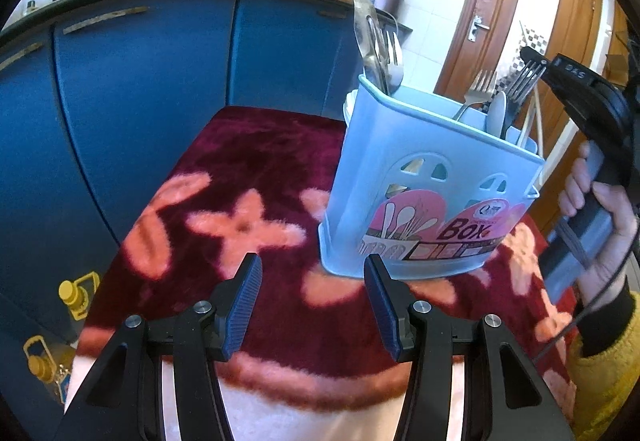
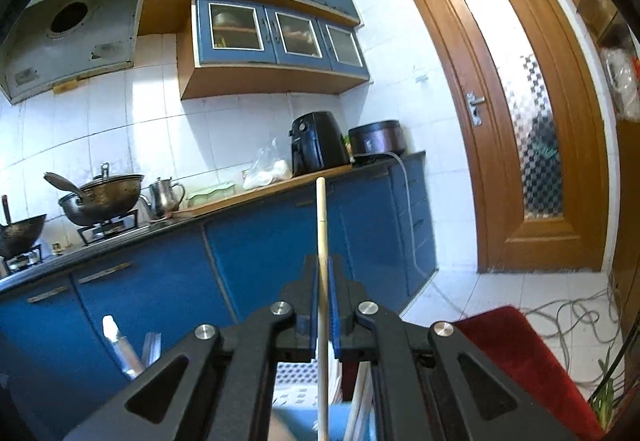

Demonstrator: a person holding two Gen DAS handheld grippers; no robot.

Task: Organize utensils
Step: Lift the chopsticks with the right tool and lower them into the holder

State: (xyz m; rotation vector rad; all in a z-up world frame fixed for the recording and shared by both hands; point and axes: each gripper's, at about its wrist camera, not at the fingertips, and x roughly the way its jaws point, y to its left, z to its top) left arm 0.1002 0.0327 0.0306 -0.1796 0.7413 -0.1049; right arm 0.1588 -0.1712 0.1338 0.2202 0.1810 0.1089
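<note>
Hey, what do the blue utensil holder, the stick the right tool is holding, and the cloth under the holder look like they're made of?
Utensil holder: likely moulded plastic, pale blue and smooth, with cut-out windows and a printed label.
Stick: probably bare wood or bamboo, pale, matte and slender, clamped in the right tool; possibly a chopstick.
Cloth: looks like plush, fuzzy fabric, dark red with pink flowers.

Pale-blue holder [image 1: 420, 177] (maroon floral cloth [image 1: 248, 177]).

Chopstick [image 2: 322, 241] upright above caddy [image 1: 420, 177] (blue).
</note>
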